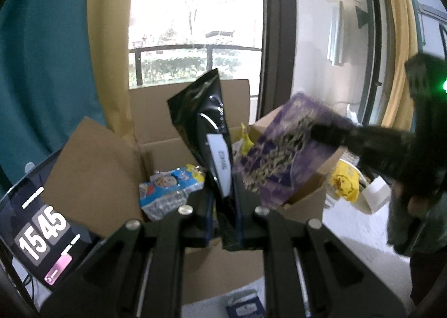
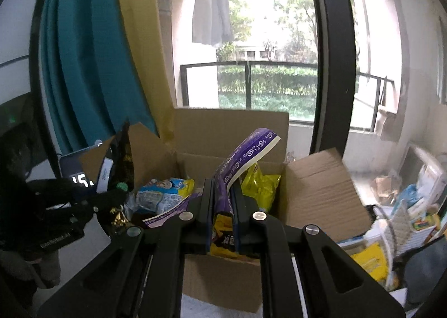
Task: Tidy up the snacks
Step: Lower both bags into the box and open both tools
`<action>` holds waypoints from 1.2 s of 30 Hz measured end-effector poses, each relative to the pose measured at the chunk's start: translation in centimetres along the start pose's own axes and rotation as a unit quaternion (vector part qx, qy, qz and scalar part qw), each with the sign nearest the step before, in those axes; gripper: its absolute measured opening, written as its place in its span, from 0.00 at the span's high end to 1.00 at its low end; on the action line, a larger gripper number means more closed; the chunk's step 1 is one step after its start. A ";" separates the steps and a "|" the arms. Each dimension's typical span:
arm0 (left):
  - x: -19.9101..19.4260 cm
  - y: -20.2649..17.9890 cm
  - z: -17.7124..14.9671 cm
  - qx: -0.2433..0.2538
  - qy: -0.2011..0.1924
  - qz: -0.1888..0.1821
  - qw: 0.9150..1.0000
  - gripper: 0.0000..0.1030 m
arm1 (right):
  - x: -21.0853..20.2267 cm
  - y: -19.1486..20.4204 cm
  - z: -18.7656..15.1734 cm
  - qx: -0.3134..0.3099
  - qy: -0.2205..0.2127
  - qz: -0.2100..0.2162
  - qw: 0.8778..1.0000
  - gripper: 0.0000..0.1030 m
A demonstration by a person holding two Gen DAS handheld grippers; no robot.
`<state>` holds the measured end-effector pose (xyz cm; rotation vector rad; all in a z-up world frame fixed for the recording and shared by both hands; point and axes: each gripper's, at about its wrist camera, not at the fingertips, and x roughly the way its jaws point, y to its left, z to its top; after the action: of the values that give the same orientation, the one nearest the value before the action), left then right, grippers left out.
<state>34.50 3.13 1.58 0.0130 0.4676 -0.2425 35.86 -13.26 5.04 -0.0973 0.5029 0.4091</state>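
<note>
Carrying snacks over cardboard box (image 2: 232,133): left tool (image 1: 225,220) clamping black pouch (image 1: 206,128), right tool (image 2: 222,220) clamping purple packet (image 2: 243,158). Next: lowering both inside, toward 12 o'clock, then releasing.

purple packet (image 1: 282,147) motion-blurred, box (image 1: 92,175) floor hidden

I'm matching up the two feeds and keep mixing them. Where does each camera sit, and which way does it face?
Left wrist: sits on the left tongs, looking along them at the open cardboard box and window; they clamp a black pouch; the right tongs enter holding a purple packet.
Right wrist: sits on the right tongs, facing the same box; the left tongs show at left.
Shared: box, both packets, blue-and-white snack pack.
</note>
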 end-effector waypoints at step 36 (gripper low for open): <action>7.7 -2.2 0.3 -0.025 0.065 -0.026 0.997 0.81 | 8.4 -4.1 -5.2 0.011 0.112 -0.046 0.993 0.86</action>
<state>40.79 -0.76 -1.54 -0.0320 0.6044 -0.2826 41.94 -15.03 -3.60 -0.1463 0.7212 0.3039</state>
